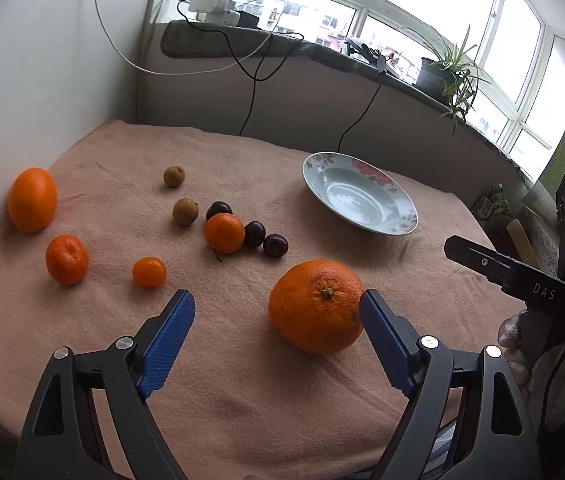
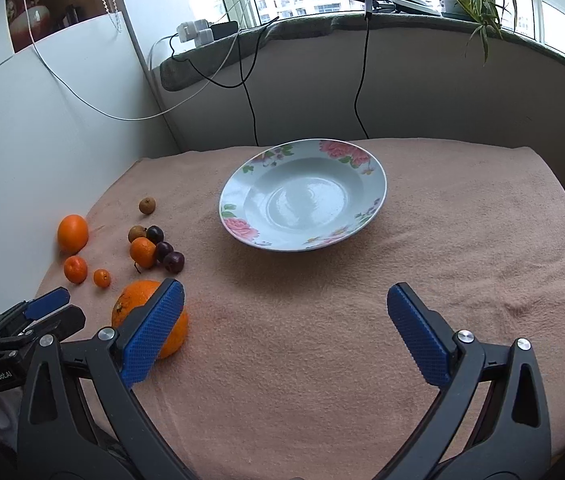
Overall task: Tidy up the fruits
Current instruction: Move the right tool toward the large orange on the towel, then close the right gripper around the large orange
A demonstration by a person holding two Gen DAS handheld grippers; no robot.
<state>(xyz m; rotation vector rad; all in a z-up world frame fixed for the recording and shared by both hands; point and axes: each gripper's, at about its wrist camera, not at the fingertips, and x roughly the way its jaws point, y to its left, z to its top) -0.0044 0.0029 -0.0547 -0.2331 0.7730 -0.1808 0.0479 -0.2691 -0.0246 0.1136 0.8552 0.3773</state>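
Observation:
A big orange (image 1: 316,306) lies on the pink cloth just ahead of my left gripper (image 1: 278,304), close to its right finger; the jaws are open and hold nothing. Further off lie a second orange (image 1: 32,199), three mandarins (image 1: 66,259), two brown longans (image 1: 184,211) and three dark cherries (image 1: 275,245). A floral plate (image 1: 398,222) stands empty at the right. My right gripper (image 2: 285,300) is open over bare cloth in front of the plate (image 2: 378,184). The big orange (image 2: 134,300) shows partly behind its left finger.
White walls close the left side. A windowsill at the back carries chargers, hanging cables (image 1: 250,76) and a potted plant (image 1: 448,68). The cloth-covered table (image 2: 462,240) ends at the right, where boxes stand. A gloved hand (image 1: 522,332) holds the right gripper.

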